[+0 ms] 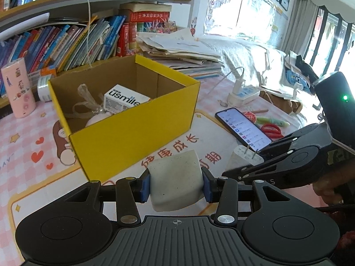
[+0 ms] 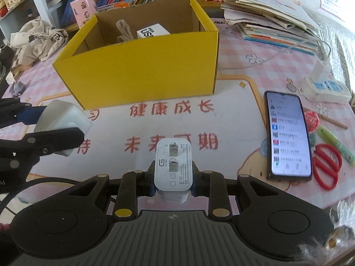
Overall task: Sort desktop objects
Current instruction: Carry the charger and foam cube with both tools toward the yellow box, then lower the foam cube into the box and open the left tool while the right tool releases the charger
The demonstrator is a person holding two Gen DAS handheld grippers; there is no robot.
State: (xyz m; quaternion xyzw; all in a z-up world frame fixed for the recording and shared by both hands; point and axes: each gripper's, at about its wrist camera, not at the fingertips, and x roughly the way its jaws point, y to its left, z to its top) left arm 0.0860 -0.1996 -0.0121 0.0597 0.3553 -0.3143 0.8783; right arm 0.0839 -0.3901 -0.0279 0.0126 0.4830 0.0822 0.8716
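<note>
Left gripper point(image 1: 176, 185) squeezed white block point(image 1: 175, 179); right gripper point(image 2: 173, 177) pinched charger point(image 2: 173, 166). Yellow box point(image 1: 133, 130) sat ahead, nearer left one.

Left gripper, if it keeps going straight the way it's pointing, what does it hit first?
Probably the near wall of the yellow box. The left gripper, shut on a white block, points down at it; depth is uncertain.

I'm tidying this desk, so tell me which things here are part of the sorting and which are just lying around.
Part of the job:
- white block in the left gripper
- charger in the right gripper
- yellow box

Lying about:
- phone
- red scissors
- power strip
- paper pile
- books
</note>
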